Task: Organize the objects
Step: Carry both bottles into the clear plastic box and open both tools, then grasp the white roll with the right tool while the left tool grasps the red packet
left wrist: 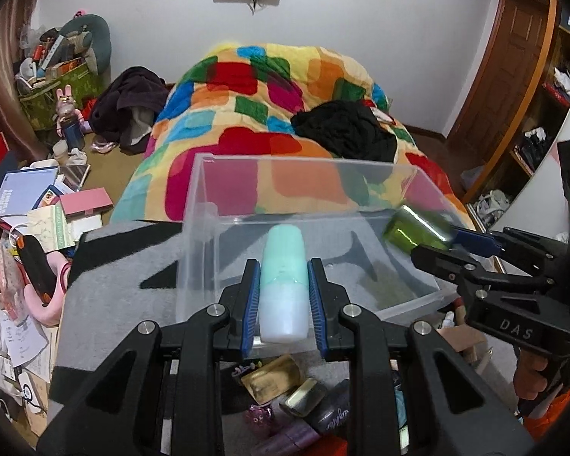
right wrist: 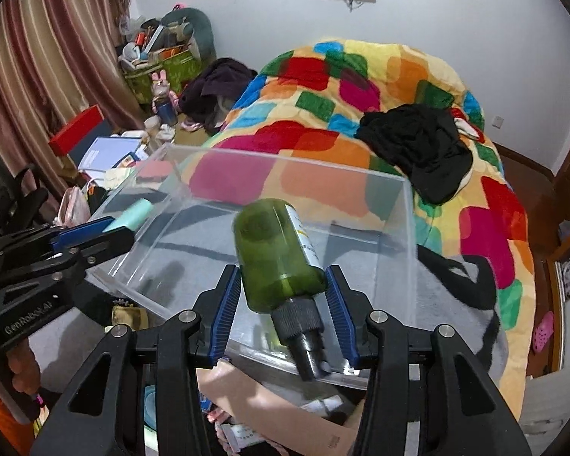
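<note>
1. The left gripper (left wrist: 284,285) grips one mint-and-white bottle (left wrist: 284,283) between its blue pads, jaws closed on its sides; the bottle points forward over the near wall of the clear box.
2. The right gripper (right wrist: 283,296) has one green bottle (right wrist: 279,254) between its jaws, dark cap toward the camera. There seems to be a slight gap at each pad, so I cannot tell whether it is gripped or just released.
3. Ahead of both jaws sits one clear box (left wrist: 209,228); its floor looks bare.
4. Judged step: depositing. Next, each bottle needs lowering inside, then the jaws opened.
5. Beyond lies one patchwork blanket (left wrist: 285,95).
</note>
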Demonstrator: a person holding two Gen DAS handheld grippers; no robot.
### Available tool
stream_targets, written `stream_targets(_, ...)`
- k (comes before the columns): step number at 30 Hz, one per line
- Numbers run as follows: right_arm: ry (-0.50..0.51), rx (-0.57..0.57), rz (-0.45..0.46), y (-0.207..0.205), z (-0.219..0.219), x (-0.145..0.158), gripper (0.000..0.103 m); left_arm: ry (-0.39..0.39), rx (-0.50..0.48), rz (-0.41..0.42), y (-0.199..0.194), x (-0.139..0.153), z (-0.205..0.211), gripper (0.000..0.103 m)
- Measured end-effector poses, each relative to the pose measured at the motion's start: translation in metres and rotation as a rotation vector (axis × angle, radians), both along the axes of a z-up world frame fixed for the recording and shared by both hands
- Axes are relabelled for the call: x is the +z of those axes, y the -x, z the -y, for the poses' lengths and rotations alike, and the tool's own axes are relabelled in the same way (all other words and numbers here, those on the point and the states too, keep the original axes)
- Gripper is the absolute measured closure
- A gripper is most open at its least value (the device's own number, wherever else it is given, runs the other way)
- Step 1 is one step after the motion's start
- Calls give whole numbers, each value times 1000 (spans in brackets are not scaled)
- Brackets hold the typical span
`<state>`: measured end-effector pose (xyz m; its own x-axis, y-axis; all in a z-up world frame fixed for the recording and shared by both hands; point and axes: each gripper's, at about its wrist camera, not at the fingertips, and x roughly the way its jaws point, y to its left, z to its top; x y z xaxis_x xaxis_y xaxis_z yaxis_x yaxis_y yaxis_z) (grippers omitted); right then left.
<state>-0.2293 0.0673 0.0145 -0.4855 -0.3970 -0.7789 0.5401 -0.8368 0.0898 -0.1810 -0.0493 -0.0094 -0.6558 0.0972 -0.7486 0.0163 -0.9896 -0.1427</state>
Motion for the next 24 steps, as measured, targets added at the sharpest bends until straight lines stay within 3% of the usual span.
stream_targets(9, 22, 39, -28, -18, -2, 10, 57, 11, -42, -30, -15, 12, -13, 77)
stream_targets(17, 69, 13, -97, -41, -26, 32, 48, 59, -34, -111, -42, 31, -25, 47)
stream_targets(19, 67, -4, -125, -49, -34, 37, 43, 76, -25, -131, -51, 33, -26, 33)
stream_targets(24, 37, -68, -198, -64, -58, 40, 31, 118, -13, -149, -74, 29, -32, 21)
